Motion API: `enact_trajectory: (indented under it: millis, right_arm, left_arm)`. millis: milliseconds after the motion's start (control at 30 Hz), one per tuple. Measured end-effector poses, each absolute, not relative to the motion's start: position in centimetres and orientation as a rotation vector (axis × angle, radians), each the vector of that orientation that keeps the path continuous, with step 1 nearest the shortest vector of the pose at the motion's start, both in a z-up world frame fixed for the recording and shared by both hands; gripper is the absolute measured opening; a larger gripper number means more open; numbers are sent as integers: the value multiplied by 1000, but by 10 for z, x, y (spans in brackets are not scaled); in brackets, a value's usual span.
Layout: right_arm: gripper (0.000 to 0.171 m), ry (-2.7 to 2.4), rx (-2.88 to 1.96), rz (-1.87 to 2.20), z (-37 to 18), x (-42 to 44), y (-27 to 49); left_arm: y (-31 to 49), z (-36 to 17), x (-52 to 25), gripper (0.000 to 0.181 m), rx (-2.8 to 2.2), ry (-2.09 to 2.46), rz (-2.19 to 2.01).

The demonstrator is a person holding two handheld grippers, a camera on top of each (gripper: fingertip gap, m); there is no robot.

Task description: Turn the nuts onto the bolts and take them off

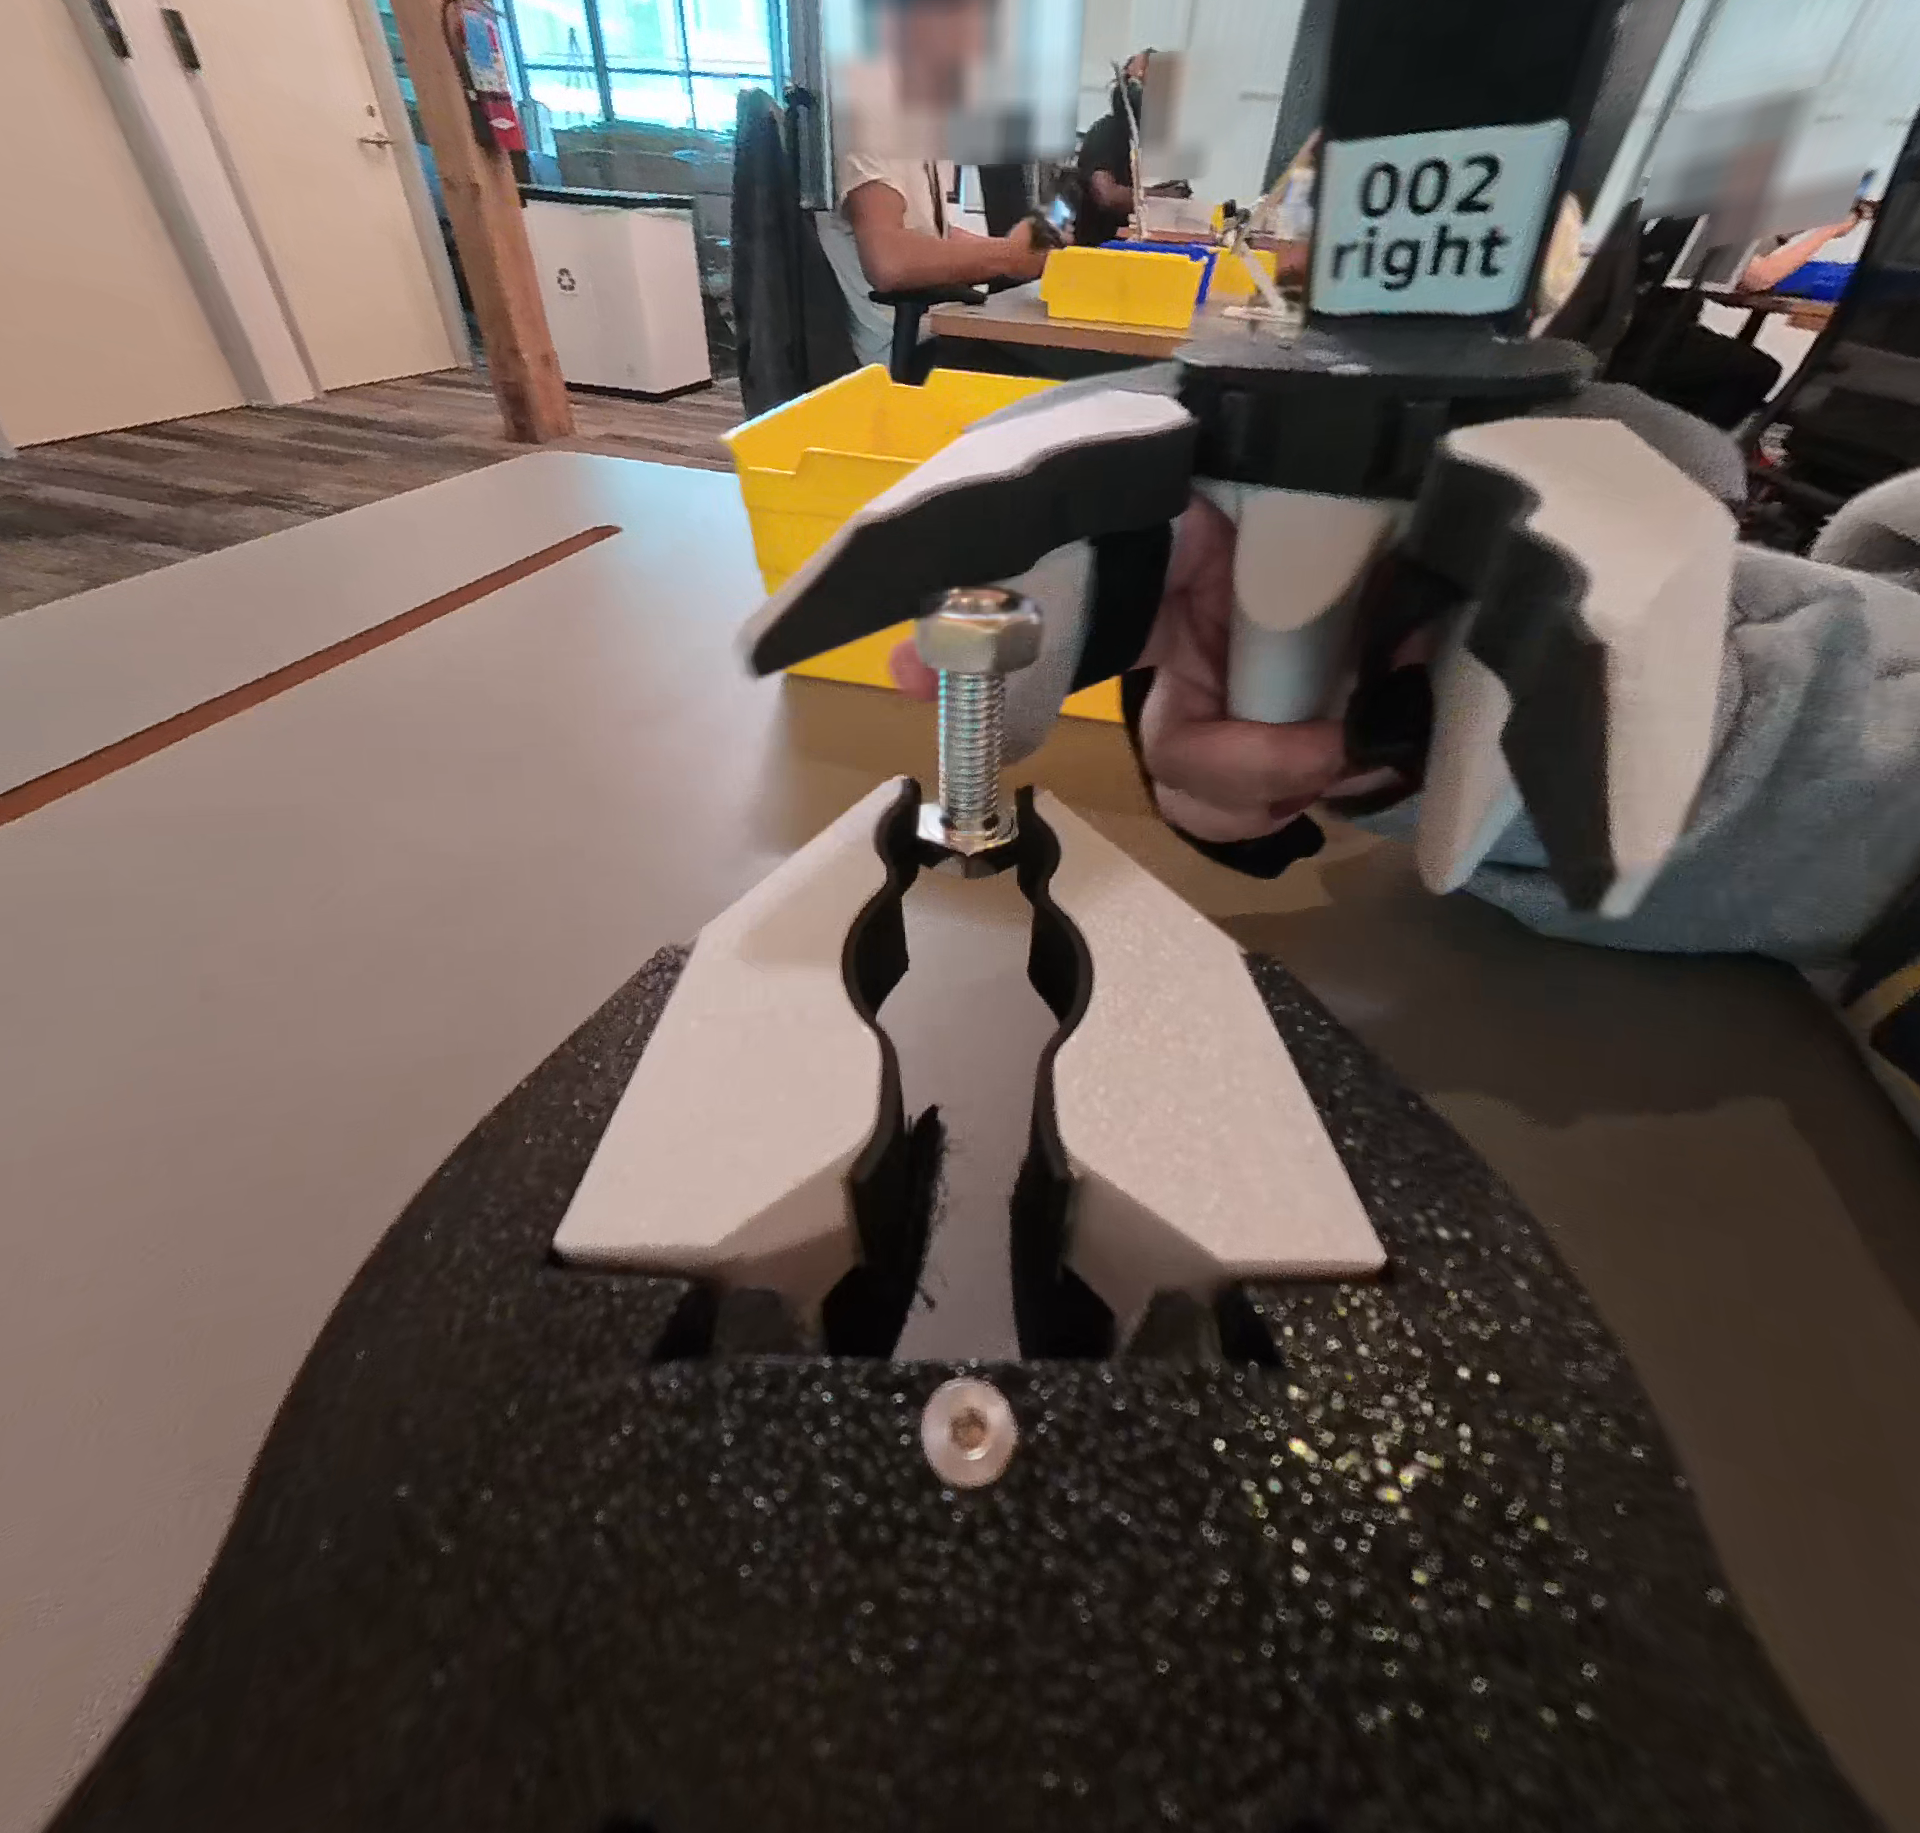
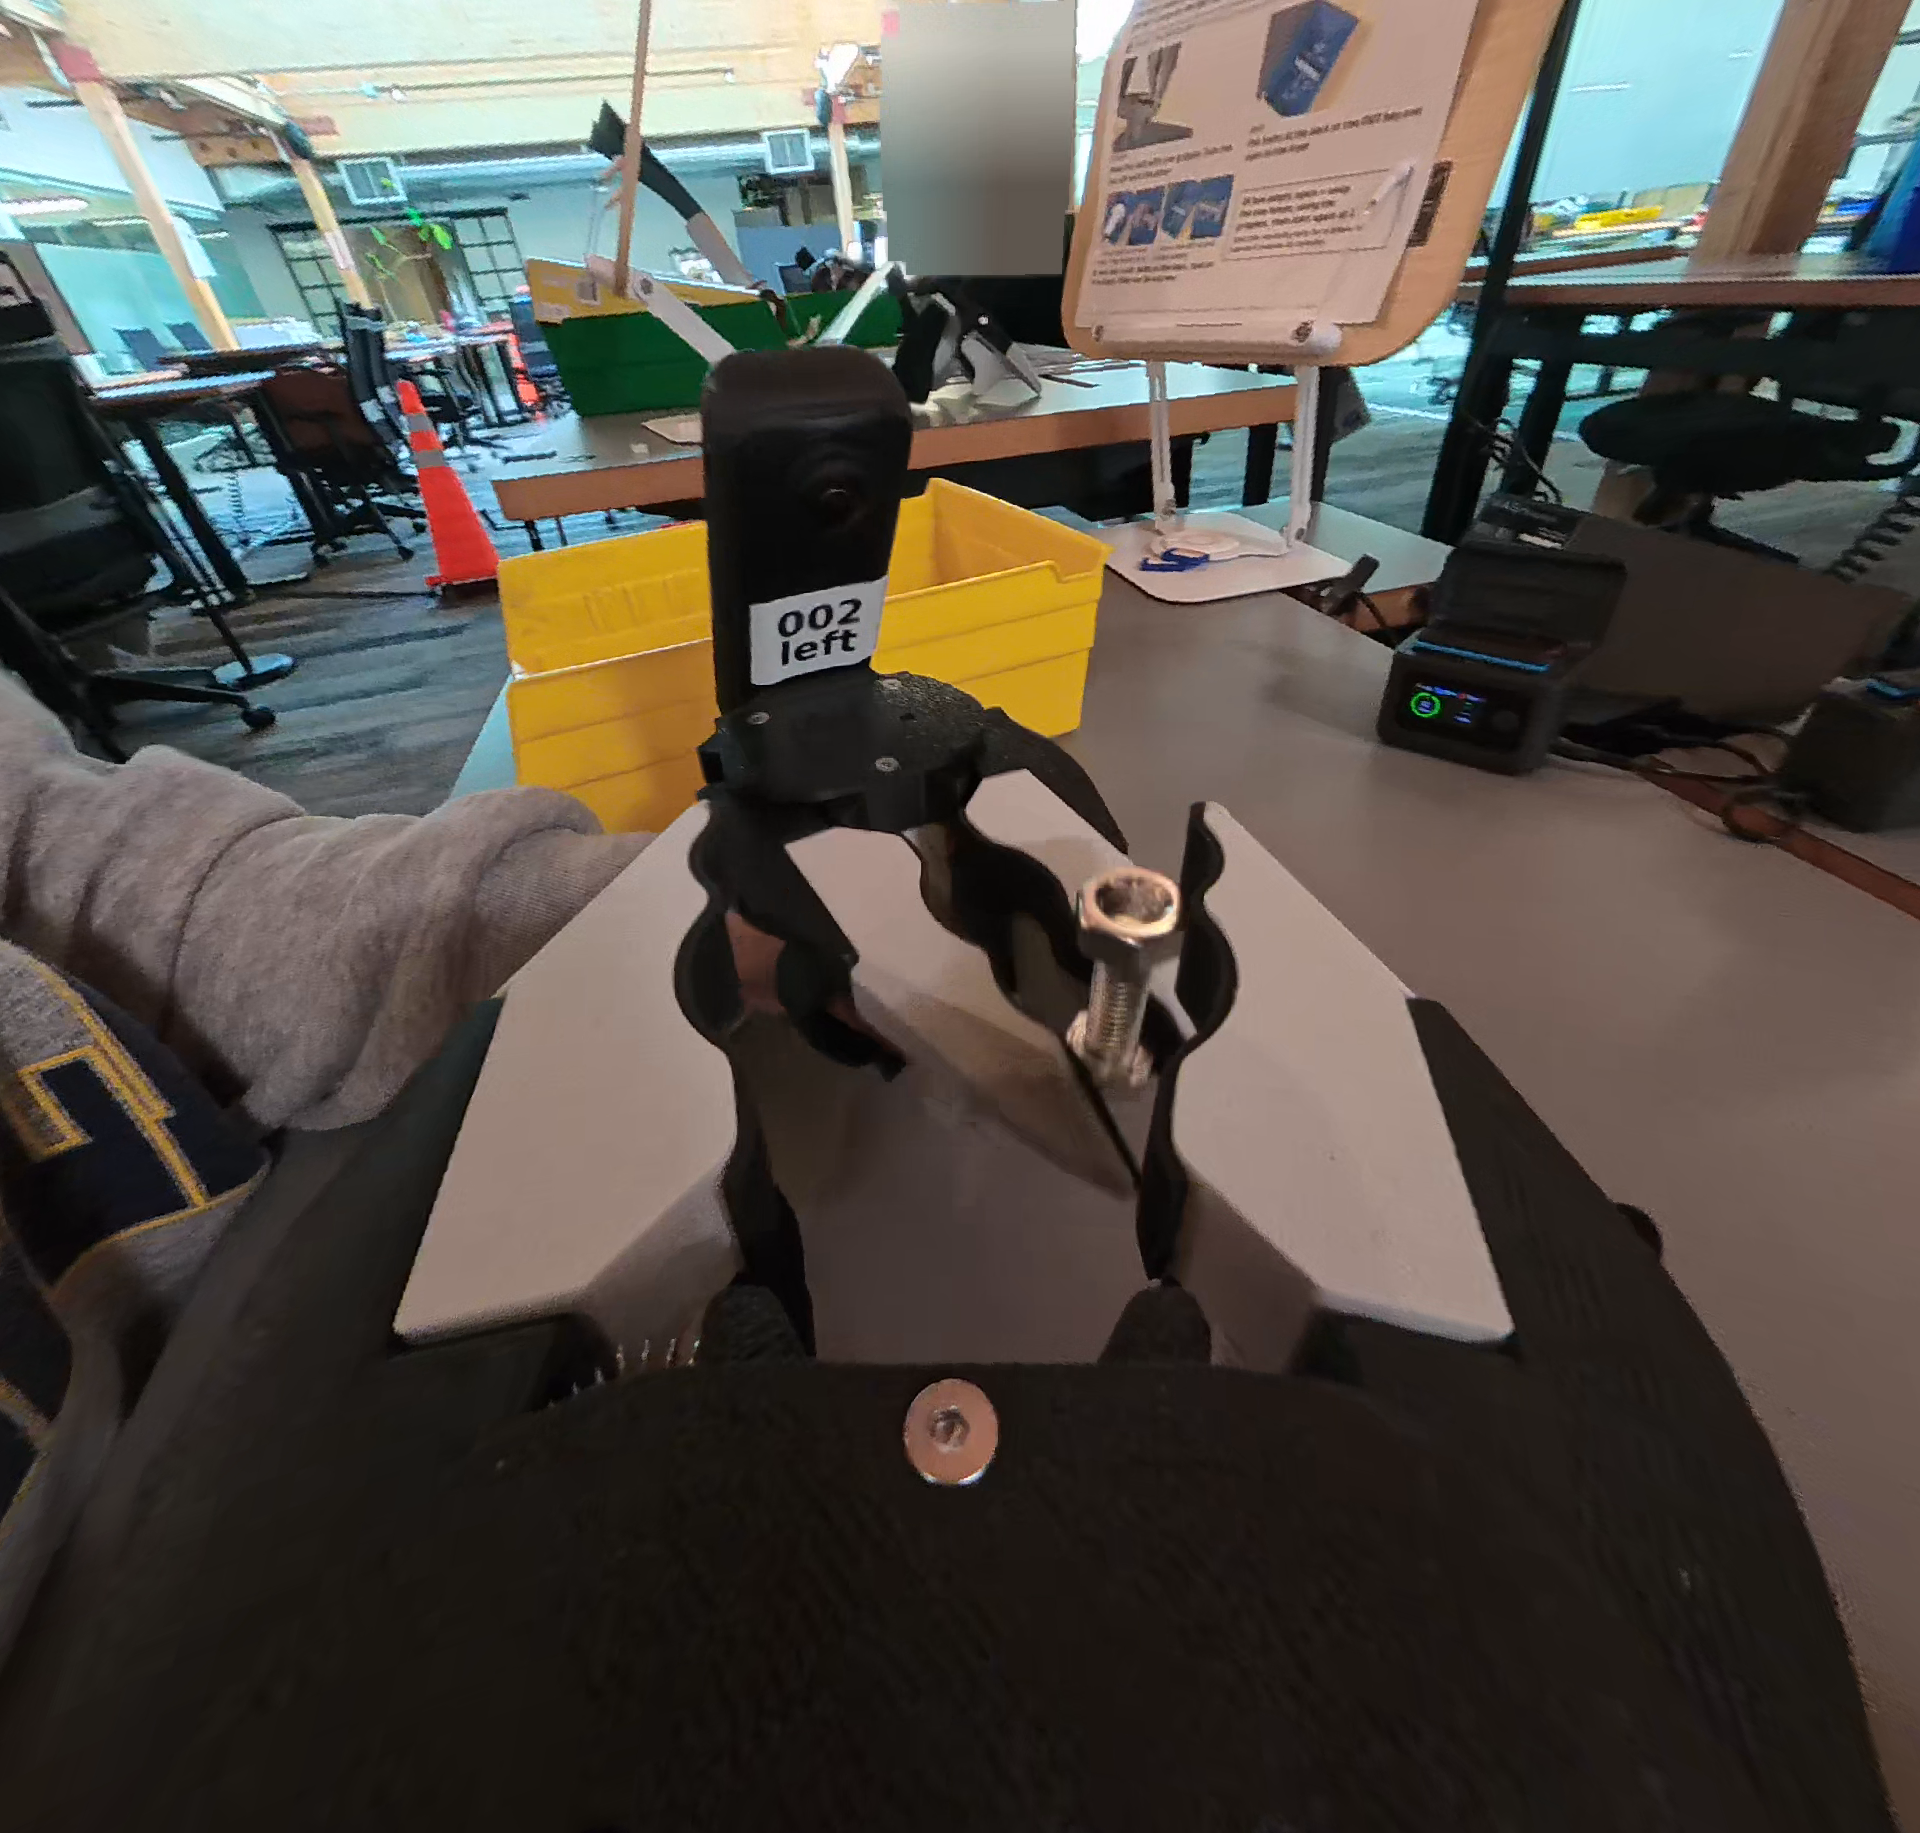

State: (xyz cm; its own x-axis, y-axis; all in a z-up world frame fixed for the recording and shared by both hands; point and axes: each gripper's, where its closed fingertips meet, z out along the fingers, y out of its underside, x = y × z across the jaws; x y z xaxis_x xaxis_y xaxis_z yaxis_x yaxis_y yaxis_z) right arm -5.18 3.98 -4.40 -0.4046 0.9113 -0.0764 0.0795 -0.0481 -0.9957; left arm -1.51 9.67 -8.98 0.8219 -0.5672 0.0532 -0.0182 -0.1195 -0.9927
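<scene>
Worktop [image 1: 312, 952]: grey; yellow bin [image 1: 831, 453] at far edge.
Right gripper [image 2: 1039, 962]: fingers wide apart, around nut, gripping nothing.
Left gripper [image 1: 968, 827]: pinches bolt [image 1: 968, 744] head, upright above the worktop.
Nut [image 1: 979, 630]: at bolt tip.
Risk: off-centre closing could tilt bolt, jam thread.

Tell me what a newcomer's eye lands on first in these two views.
First the shiny bolt, standing upright with its head pinched at the tips of the left gripper and a nut at its top end. Next the right gripper, jaws spread wide around the nut from above, one fingertip beside it. Behind both sits a bright yellow bin on the grey table.
</scene>
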Motion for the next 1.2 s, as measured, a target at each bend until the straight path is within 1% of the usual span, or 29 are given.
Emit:
enact_trajectory:
  millis: [33, 133, 300, 333, 367, 400, 433, 467, 500, 567, 633, 700, 767, 800, 833, 867, 900, 933, 1033, 1100, 1167, 1200]
  right_arm:
    - [88, -1520, -1082, 1510, -45, -48, 44]
    - [85, -1446, -1065, 1475, -42, -43, 58]
    - [90, -1500, -1043, 1525, -43, -60, 44]
    - [92, -1527, -1046, 1533, -46, -60, 41]
    - [89, -1547, -1050, 1530, -49, -58, 39]
    - [93, -1543, -1050, 1518, -50, -54, 42]
    - [89, -1532, -1039, 1503, -50, -48, 46]
    - [78, -1513, -1036, 1490, -49, -45, 51]
    - [77, -1486, -1047, 1489, -49, -46, 56]
    - [78, -1486, -1071, 1548, -46, -51, 54]
    - [85, -1501, -1084, 1558, -45, -60, 51]
    - [85, -1548, -1075, 1561, -48, -63, 45]
    - [80, -1608, -1082, 1552, -54, -57, 41]
    - [84, -1619, -1083, 1537, -56, -51, 43]
    - [79, -1618, -1075, 1520, -57, -45, 47]
    - [66, -1602, -1070, 1508, -57, -40, 53]
    - [67, -1564, -1086, 1493, -56, -40, 61]
    - [71, -1546, -1096, 1496, -54, -41, 64]
    - [79, -1597, -1105, 1519, -53, -50, 58]
    - [80, -1652, -1102, 1523, -56, -55, 50]
    - [76, -1707, -1095, 1564, -59, -51, 39]
    - [82, -1705, -1103, 1555, -60, -47, 41]
  left_arm:
    - [99, -89, -24, 16, -1641, 425, -481]
    - [102, -88, -37, 16, -1640, 372, -476]
    - [97, -91, -6, 16, -1643, 498, -522]
    - [97, -92, -10, 16, -1652, 483, -515]
    - [98, -91, -20, 16, -1650, 439, -498]
    - [98, -89, -33, 16, -1645, 388, -487]
    - [99, -85, -48, 16, -1637, 327, -463]
    - [98, -81, -58, 16, -1624, 292, -453]
    - [97, -78, -59, 16, -1611, 292, -460]
    - [96, -81, -44, 16, -1624, 366, -467]
    - [96, -89, -22, 16, -1646, 458, -497]
    - [94, -90, -10, 16, -1641, 496, -533]
    - [96, -89, -22, 16, -1644, 447, -495]
    - [97, -88, -34, 16, -1647, 402, -475]
    - [98, -87, -49, 16, -1648, 339, -452]
    - [98, -85, -59, 16, -1644, 305, -438]
    - [97, -85, -62, 16, -1641, 310, -432]
    - [97, -85, -58, 16, -1647, 337, -424]
    - [96, -99, -31, 16, -1697, 490, -413]
    - [94, -102, -16, 16, -1696, 552, -437]
    - [96, -101, -20, 16, -1690, 531, -425]
    - [97, -100, -30, 16, -1679, 502, -382]
